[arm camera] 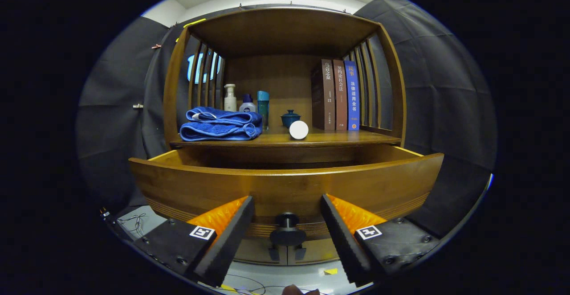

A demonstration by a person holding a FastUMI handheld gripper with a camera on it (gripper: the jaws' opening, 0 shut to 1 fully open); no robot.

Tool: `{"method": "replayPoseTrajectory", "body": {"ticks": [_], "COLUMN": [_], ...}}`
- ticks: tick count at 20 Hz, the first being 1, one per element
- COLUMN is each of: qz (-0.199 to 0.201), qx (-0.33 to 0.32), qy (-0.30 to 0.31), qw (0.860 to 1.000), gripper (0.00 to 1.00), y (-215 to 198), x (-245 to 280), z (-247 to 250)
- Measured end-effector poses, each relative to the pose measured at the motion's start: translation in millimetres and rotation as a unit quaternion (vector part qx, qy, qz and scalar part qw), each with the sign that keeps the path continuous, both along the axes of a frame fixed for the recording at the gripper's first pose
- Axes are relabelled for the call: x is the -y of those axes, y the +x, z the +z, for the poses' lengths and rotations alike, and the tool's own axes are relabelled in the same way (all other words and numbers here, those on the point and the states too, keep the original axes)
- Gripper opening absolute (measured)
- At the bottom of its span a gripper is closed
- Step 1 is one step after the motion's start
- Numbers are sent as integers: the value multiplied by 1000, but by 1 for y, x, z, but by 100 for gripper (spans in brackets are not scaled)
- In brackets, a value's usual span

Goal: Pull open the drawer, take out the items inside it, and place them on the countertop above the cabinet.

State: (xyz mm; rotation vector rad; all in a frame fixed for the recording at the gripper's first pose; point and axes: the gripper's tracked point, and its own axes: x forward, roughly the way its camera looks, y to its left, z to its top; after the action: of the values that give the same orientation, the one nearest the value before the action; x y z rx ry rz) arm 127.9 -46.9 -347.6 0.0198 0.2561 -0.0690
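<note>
- Plainly, the gripper (pixel 287 237) faced the wooden cabinet (pixel 285 85) head-on, low down in front of the drawer (pixel 285 188).
- Its fingers (pixel 227 237) stood wide apart, pressing on nothing.
- Between them, without touching either, sat the dark round knob (pixel 287 232) on the drawer's front panel.
- The drawer was pulled out toward the gripper, its front standing well forward of the cabinet body and its side walls running back under the worktop (pixel 285 140).
- From this low angle the drawer's front hid the inside, so I could not tell what lay in it.
- On the worktop, to the left, lay a folded blue towel (pixel 221 124).
- Behind the towel stood a pale pump bottle (pixel 230 97), a smaller bottle with a dark blue cap (pixel 247 103), and a teal tumbler (pixel 263 108) just beside the towel's right end.
- Near the middle of the worktop sat a small dark blue lidded cup (pixel 290 118), and just in front of it, close to the worktop's edge, a white round thing (pixel 299 129).
- To the right three books (pixel 340 95) stood upright side by side against the slatted side of the cabinet: two brown ones and a blue one.
- Below the drawer a pale floor (pixel 276 277) showed, with thin cables (pixel 133 221) lying on it to the left and a small yellow scrap (pixel 330 271) near the right finger.
</note>
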Motion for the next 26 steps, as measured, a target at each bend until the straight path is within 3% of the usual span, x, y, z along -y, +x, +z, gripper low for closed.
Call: {"method": "replayPoseTrajectory", "body": {"ticks": [17,26], "qz": [-5,-2], "qx": [-5,-4], "qy": [2,-13], "qw": [1000,1000], "gripper": [100,100], "y": [96,97], "x": [0,-1], "z": [-14,-8]}}
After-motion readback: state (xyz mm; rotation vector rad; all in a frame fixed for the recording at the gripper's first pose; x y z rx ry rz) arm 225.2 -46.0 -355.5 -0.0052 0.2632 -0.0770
